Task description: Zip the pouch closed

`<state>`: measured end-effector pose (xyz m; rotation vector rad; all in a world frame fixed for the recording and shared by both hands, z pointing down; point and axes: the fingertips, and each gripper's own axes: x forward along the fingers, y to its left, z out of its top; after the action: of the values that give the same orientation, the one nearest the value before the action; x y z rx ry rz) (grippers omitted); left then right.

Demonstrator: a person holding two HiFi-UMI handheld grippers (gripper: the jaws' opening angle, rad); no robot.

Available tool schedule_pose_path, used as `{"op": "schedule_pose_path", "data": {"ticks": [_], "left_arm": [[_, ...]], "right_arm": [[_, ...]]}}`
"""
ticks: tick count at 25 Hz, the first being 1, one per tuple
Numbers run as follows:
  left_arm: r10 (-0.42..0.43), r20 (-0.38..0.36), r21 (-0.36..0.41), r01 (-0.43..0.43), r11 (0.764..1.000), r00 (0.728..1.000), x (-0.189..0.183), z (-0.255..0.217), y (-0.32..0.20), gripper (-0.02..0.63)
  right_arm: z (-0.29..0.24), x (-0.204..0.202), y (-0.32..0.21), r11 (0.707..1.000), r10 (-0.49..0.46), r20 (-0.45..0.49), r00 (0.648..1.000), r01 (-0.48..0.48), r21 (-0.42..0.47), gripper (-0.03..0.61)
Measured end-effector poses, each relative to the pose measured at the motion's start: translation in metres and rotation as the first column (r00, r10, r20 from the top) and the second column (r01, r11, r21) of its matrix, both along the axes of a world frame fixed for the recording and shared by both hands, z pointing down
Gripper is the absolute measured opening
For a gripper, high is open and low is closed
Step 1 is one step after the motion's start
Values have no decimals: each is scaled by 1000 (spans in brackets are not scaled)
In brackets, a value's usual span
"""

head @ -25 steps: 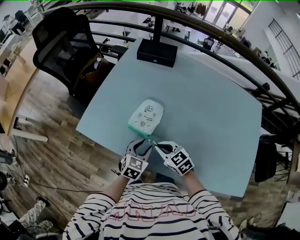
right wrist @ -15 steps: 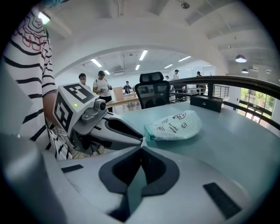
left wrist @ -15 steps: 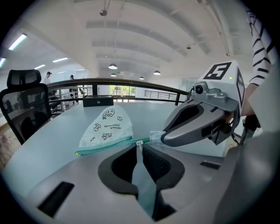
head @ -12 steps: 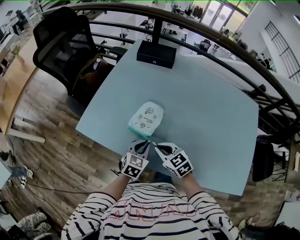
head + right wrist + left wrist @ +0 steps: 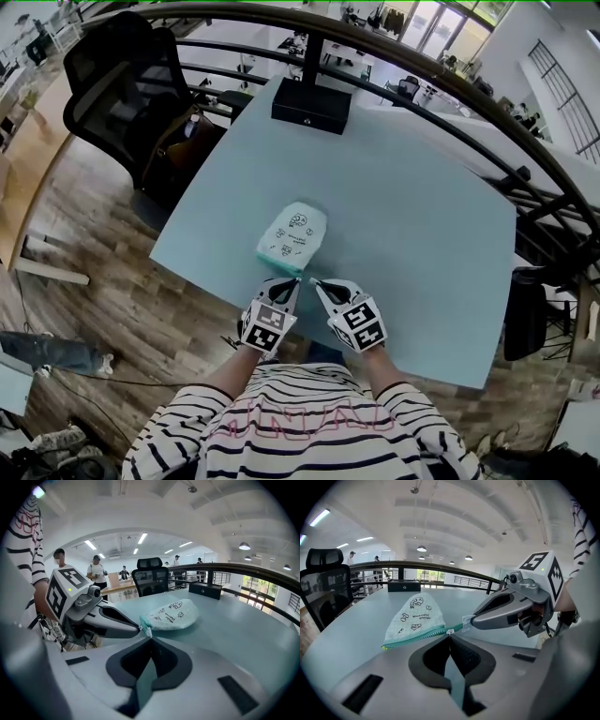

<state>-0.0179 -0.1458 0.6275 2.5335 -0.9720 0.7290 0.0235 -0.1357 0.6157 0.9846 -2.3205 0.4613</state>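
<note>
Left tongs [image 5: 291,283], gaping a second ago, are pinching the zip pull [image 5: 449,632], right tongs [image 5: 315,282] clamping the pouch [image 5: 294,234] by its near corner on the worktop [image 5: 412,216]; skewed tugging risks the pull slipping free.

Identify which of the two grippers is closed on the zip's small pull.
The left gripper, jaws shut on the pull of the teal zip. The right gripper instead pinches the fabric tab at the end of the pouch.
</note>
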Motion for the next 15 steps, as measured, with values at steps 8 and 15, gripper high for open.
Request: {"op": "schedule_pose_path", "data": {"ticks": [8, 15], "left_arm": [[-50, 5, -29, 50, 998, 999, -8, 5, -10, 26], [-99, 16, -45, 99, 994, 995, -15, 5, -20, 26]], "right_arm": [[-1, 7, -8, 999, 44, -58, 997, -42, 33, 28], [-6, 13, -13, 996, 79, -62, 995, -77, 46, 28]]}}
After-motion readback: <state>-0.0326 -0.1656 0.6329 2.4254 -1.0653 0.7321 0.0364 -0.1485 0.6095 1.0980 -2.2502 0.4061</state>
